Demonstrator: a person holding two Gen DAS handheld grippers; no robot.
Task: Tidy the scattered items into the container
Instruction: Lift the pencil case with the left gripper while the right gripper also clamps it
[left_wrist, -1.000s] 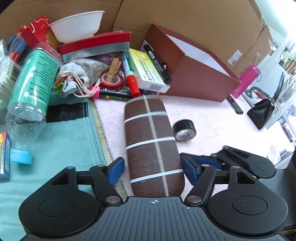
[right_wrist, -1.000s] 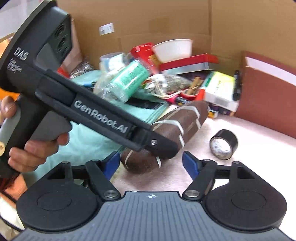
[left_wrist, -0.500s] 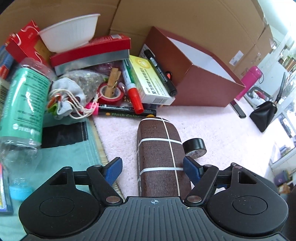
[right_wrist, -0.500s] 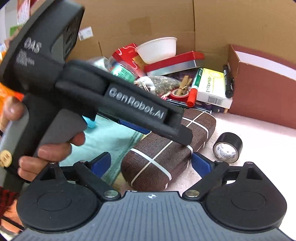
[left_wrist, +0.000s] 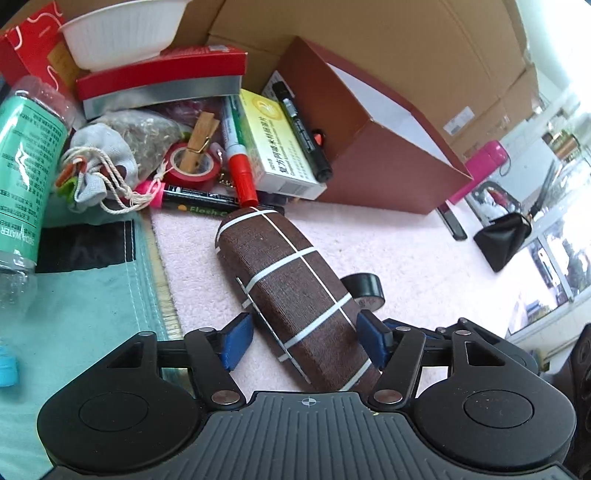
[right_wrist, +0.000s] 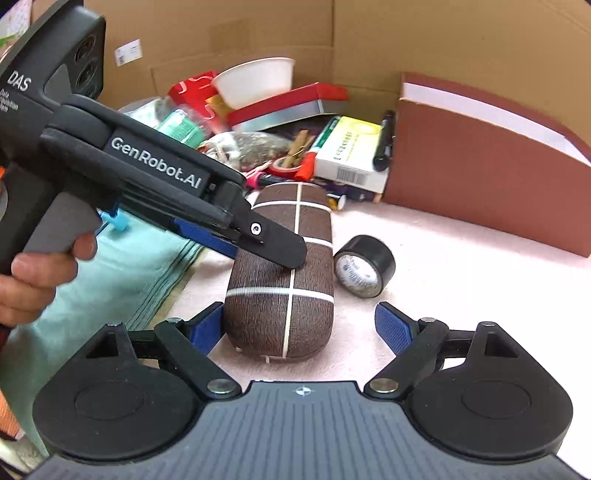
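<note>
A brown glasses case with white stripes (left_wrist: 295, 295) lies on the pink mat, and both grippers straddle it. My left gripper (left_wrist: 304, 341) has its jaws closing around the case's near part; the right pad is at the case's side and a narrow gap shows at the left pad. In the right wrist view that gripper (right_wrist: 262, 254) reaches across the case (right_wrist: 280, 306) from the left. My right gripper (right_wrist: 300, 328) is also closing around the case's near end, its right pad well clear. The open maroon box (left_wrist: 388, 155) (right_wrist: 480, 177) stands behind.
A black tape roll (right_wrist: 364, 271) lies just right of the case. Behind it are markers, a yellow-white carton (left_wrist: 280, 147), red tape, a pouch, a red box and a white bowl (left_wrist: 118, 33). A green-labelled bottle (left_wrist: 26, 155) lies on teal cloth at left. Cardboard walls stand behind.
The right gripper has come closer, so the case's near end now lies between its fingers. In the left wrist view the case has swung from straight ahead to slanting, and the left jaws have narrowed slightly.
</note>
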